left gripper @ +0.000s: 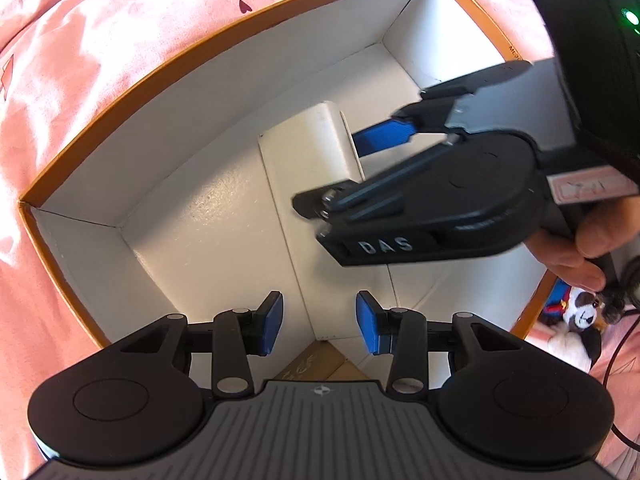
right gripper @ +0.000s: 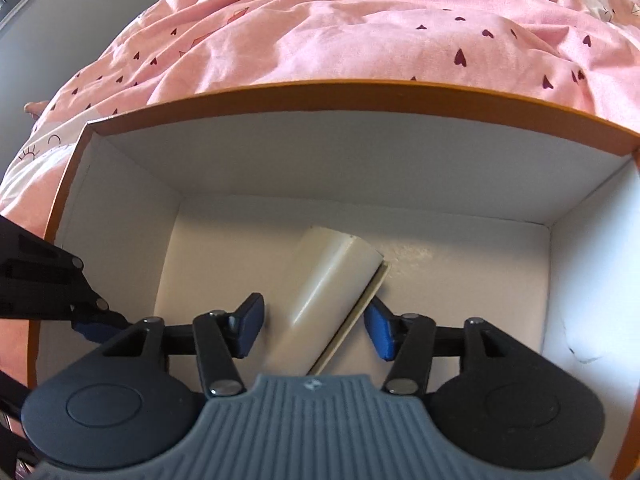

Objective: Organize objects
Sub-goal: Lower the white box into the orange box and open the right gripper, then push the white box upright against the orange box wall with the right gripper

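A cream-white rounded case (right gripper: 332,292) with a flat strip along one side lies on the floor of a white box with an orange rim (right gripper: 360,96). My right gripper (right gripper: 314,322) reaches down into the box and is open, its blue pads on either side of the case; the left pad stands clearly apart from it. In the left wrist view the case (left gripper: 316,140) lies mid-box with the right gripper (left gripper: 346,168) straddling it. My left gripper (left gripper: 320,322) hovers over the box floor, open, with nothing between its pads. One of its fingers (right gripper: 96,326) shows at the left edge.
The box (left gripper: 224,20) rests on pink bedding with dark hearts (right gripper: 400,32). A person's hand (left gripper: 576,252) holds the right gripper's handle. A plush panda toy (left gripper: 580,316) and a dark cable lie outside the box at the right. A brown cardboard piece (left gripper: 316,364) lies below the left gripper.
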`<state>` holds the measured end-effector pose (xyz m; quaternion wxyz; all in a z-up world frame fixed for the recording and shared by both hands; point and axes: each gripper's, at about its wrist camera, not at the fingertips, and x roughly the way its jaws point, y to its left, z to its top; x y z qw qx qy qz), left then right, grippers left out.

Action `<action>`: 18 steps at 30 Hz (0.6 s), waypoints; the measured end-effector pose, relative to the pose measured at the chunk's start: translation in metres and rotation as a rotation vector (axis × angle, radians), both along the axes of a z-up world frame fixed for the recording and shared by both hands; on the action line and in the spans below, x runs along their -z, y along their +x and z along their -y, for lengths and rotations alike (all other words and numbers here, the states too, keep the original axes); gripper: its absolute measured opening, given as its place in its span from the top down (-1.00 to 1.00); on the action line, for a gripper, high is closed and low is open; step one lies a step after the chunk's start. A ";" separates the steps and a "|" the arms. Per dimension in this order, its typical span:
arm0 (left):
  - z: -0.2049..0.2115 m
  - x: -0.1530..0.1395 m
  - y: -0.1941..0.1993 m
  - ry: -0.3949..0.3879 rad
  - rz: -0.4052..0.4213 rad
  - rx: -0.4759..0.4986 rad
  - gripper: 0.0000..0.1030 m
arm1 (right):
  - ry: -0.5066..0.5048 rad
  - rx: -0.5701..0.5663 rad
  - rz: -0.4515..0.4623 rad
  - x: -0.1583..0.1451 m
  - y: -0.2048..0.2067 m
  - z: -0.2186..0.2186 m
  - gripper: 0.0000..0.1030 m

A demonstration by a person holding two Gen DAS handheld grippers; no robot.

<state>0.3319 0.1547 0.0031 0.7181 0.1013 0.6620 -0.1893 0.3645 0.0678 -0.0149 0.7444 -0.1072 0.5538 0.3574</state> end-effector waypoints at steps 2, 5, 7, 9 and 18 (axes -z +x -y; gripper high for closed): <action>0.002 0.000 0.002 0.002 0.006 -0.006 0.08 | -0.020 0.001 -0.007 0.000 -0.001 0.004 -0.18; 0.005 -0.002 0.003 0.010 0.016 0.007 0.08 | -0.043 0.008 -0.051 0.002 -0.003 0.010 -0.22; 0.006 -0.004 0.003 0.014 0.028 0.018 0.08 | -0.044 0.006 -0.089 0.004 -0.005 0.014 -0.22; 0.006 -0.006 0.003 0.024 0.031 0.017 0.08 | -0.053 0.000 -0.112 0.006 -0.008 0.016 -0.20; 0.002 -0.020 0.007 0.054 0.053 0.012 0.12 | 0.053 0.041 -0.171 0.008 -0.009 0.022 0.28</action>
